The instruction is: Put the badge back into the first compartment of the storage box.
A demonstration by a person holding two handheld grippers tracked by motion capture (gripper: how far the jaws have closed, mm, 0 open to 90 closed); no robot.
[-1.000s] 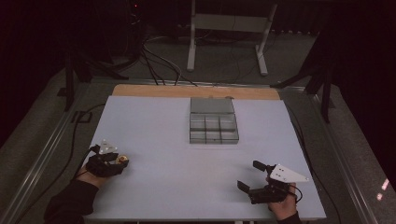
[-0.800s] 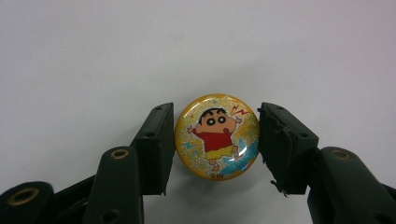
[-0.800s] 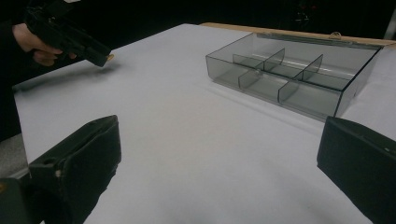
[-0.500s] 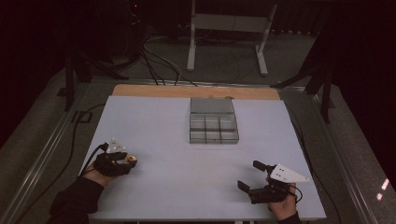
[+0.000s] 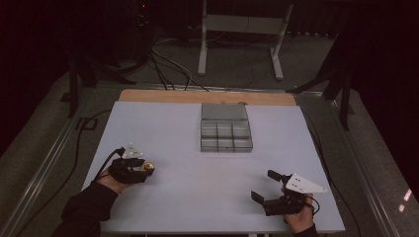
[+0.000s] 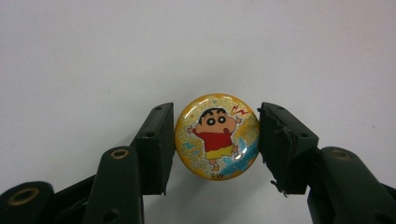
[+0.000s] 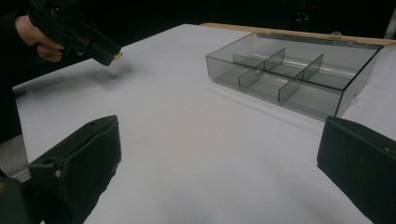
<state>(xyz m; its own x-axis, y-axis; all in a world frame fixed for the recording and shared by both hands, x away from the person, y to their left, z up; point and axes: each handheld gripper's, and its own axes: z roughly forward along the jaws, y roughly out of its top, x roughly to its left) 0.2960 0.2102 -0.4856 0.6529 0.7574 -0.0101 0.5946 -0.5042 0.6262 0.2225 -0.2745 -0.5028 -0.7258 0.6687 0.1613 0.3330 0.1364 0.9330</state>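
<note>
One round cartoon badge (image 6: 217,136) sits clamped between the left gripper (image 5: 141,168) jaws, near-left over the worktop (image 5: 197,197); from above it shows as a small, half-hidden glint. The right gripper (image 5: 269,186), near-right, stands apart, empty.

A white bench (image 5: 207,187) stands in a dark room. Along its far edge runs a strip of bare wood (image 5: 163,96). Near the far middle of the bench sits a clear grey plastic organizer box (image 5: 225,128), divided by thin walls into several compartments; its lid is open and lies flat behind it. On the floor behind the bench stands a white metal stand (image 5: 242,29) with two feet, and black cables (image 5: 165,57) lie on the floor to the left of it.
</note>
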